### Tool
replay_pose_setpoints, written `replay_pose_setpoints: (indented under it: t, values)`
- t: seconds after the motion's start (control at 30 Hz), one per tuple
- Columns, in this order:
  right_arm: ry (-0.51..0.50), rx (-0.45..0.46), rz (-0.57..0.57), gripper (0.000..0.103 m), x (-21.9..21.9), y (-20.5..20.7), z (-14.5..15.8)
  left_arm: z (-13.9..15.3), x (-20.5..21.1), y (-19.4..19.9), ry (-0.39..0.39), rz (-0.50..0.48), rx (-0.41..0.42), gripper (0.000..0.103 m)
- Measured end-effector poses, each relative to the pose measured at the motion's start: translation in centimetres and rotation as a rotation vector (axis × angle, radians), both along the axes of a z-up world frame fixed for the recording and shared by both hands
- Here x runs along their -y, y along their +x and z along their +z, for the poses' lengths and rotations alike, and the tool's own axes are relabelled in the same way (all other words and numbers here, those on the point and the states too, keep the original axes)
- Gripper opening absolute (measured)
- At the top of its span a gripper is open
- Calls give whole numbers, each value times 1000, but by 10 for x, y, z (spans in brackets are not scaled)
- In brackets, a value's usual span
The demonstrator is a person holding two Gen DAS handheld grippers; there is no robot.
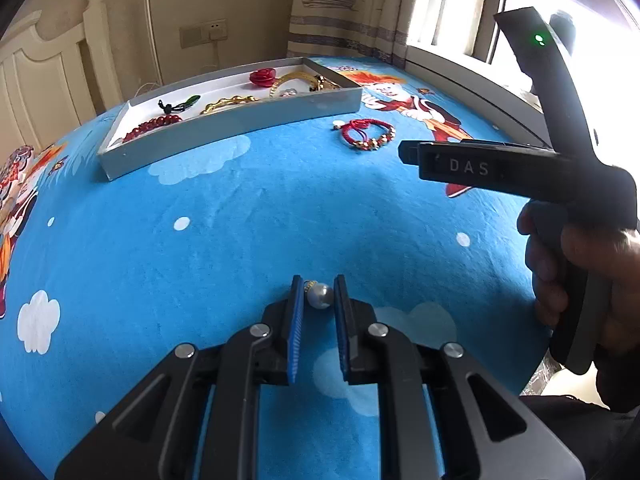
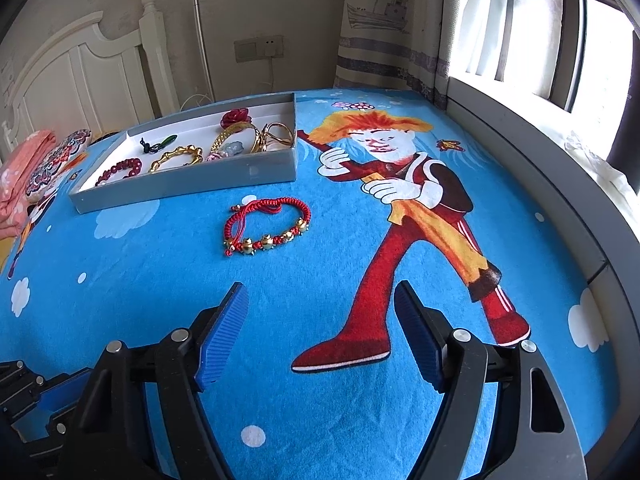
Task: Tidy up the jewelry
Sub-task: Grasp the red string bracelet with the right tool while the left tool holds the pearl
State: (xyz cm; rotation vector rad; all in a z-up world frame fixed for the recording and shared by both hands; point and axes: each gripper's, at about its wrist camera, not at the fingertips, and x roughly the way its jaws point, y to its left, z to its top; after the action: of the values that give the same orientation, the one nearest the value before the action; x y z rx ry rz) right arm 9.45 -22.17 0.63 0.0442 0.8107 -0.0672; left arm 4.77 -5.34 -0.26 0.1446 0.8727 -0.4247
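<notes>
My left gripper [image 1: 319, 286] is shut on a pearl pendant [image 1: 320, 295] with a small gold cap, held at its blue pads just above the blue blanket [image 1: 280, 220]. A red cord bracelet [image 2: 266, 226] with gold beads lies loose on the blanket, ahead of my right gripper [image 2: 320, 286]. That gripper stands open with nothing between its fingers. The same bracelet [image 1: 370, 136] shows in the left wrist view, beside the right gripper's black housing [image 1: 480, 168]. Behind it a grey tray [image 2: 180, 188] holds a red rose [image 2: 236, 117], gold bangles [image 2: 276, 136], a red bead bracelet [image 2: 120, 170] and a green pendant [image 2: 160, 143].
A white headboard [image 2: 80, 80] stands behind the bed at the left. Folded pink cloth [image 2: 20, 184] lies at the blanket's left edge. A grey window ledge [image 2: 540, 168] and curtains border the right side. A person's hand [image 1: 580, 272] grips the right gripper's handle.
</notes>
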Motion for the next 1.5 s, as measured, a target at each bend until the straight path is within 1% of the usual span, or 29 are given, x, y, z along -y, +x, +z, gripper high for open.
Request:
replay_pose_setpoints:
  t: [0.2, 0.43, 0.5, 0.63, 0.7, 0.8, 0.87, 0.93, 0.97, 1.0, 1.03, 1.17, 1.33, 1.4, 1.5]
  values:
    - [38, -22, 12, 74, -2, 14, 1, 0, -6, 1, -16, 13, 1, 15]
    - [40, -41, 44, 75, -17, 39, -1, 0, -11, 2, -31, 26, 1, 15]
    - [41, -34, 59, 75, -22, 42, 0, 1, -12, 2, -35, 26, 1, 15]
    - [19, -39, 101, 75, -32, 49, -1, 1, -15, 2, -45, 30, 0, 15]
    - [24, -47, 112, 69, -34, 53, -2, 1, -16, 2, -49, 32, -1, 15]
    - [9, -34, 135, 67, -35, 54, 0, 1, -17, 3, -52, 32, -1, 15]
    - [-15, -15, 177, 67, -37, 53, 4, 1, -18, 3, -56, 33, -2, 15]
    - [-52, -16, 231, 67, -41, 54, 5, 1, -18, 3, -57, 34, -2, 15]
    - [-75, -28, 258, 66, -43, 56, 3, 1, -19, 3, -58, 35, -2, 15]
    - [-86, -39, 275, 60, -44, 56, 1, 1, -19, 3, -57, 35, -2, 15]
    - [-105, -62, 296, 58, -44, 58, -4, 1, -19, 3, -57, 36, -2, 15]
    - [-127, -71, 315, 44, -41, 57, -4, 1, -19, 3, -56, 37, -2, 15]
    - [-123, -74, 339, 36, -38, 47, -5, 1, -20, 3, -52, 39, -2, 15]
    - [-101, -82, 347, 28, -37, 42, -5, 1, -20, 4, -51, 40, -2, 15]
    - [-83, -83, 355, 22, -36, 36, -5, 1, -19, 4, -52, 39, -2, 15]
